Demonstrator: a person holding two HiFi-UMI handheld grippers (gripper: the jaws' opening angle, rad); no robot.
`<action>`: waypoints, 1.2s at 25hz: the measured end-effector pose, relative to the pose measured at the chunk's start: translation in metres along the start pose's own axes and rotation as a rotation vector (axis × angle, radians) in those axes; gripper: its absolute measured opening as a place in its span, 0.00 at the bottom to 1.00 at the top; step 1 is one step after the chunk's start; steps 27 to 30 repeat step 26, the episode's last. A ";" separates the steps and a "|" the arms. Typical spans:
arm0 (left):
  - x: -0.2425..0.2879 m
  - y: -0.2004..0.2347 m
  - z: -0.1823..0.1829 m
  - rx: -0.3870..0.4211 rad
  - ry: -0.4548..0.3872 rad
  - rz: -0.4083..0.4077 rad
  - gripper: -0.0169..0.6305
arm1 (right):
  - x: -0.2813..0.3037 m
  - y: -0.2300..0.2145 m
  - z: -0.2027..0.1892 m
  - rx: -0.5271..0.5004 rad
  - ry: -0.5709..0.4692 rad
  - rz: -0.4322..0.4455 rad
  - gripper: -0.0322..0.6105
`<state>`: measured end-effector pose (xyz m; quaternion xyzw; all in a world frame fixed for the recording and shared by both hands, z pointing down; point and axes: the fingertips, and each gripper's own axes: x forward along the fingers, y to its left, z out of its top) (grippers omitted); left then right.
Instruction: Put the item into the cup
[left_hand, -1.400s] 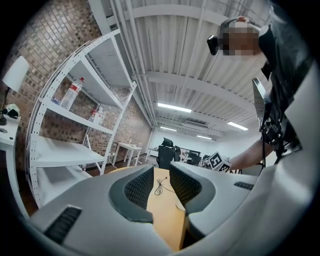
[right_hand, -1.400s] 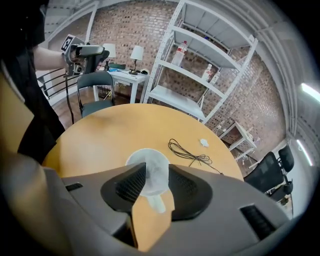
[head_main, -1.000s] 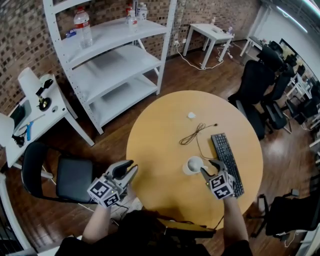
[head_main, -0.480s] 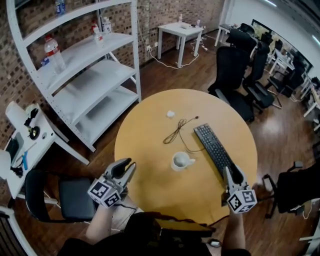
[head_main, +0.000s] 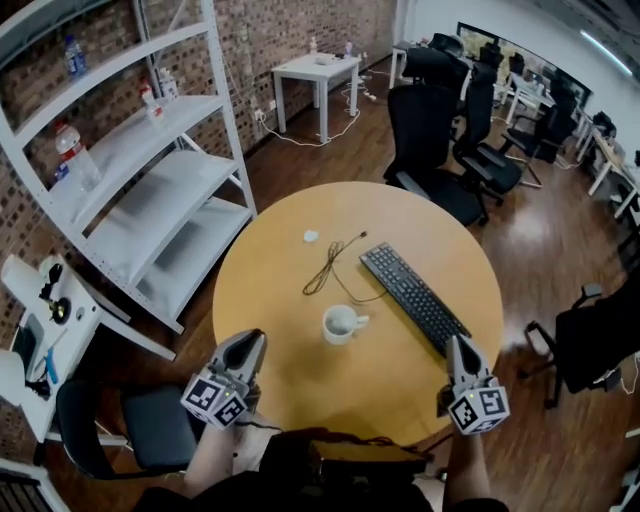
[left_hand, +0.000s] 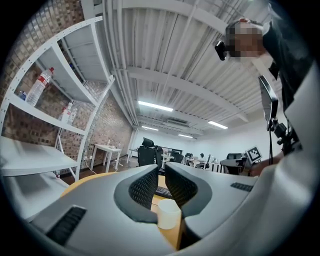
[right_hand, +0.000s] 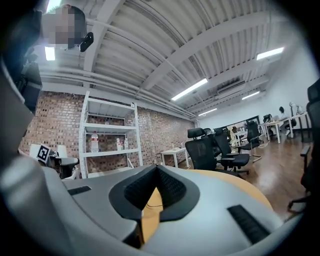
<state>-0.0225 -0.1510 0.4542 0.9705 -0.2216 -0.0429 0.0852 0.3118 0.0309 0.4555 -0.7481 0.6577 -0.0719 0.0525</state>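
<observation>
Head view first, closest stuff: both grippers sit at the near edge of the round yellow wooden table (head_main: 400, 385), each with its marker cube toward the camera. The person's arms are cut off at the bottom of the frame.

The left gripper (head_main: 252, 341) has its jaws a little apart, with just a narrow slot between them. Looking down that slot in the left gripper view you get the white ceramic cup (head_main: 340, 323) low in the gap, but it's way out on the table, not touched, and its bottom is hidden behind the jaw. The right gripper (head_main: 458, 347) has its jaws pressed together with nothing between them.

The cup stands upright around the middle of the table, well apart from both grippers. Can't make out what's inside it, too small.

Just right of it is the black computer keyboard (head_main: 413, 297), lying diagonally. Behind the cup is a loose thin black cable (head_main: 328, 270), and past that a small white lump (head_main: 311, 237) on the tabletop, too tiny to identify.

Farther out there's a white metal shelving unit (head_main: 130, 190) on the left, partly cut off, and black office chairs (head_main: 425, 110) beyond the table.
</observation>
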 end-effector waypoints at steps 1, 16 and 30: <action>0.002 0.000 0.003 0.008 -0.006 0.003 0.09 | -0.003 0.000 0.001 -0.007 -0.002 -0.003 0.06; -0.011 0.014 -0.002 0.020 0.027 0.040 0.09 | -0.002 0.011 -0.012 -0.077 0.053 0.025 0.06; -0.003 0.004 -0.008 0.004 0.042 0.001 0.09 | -0.004 0.015 -0.020 -0.055 0.070 0.029 0.06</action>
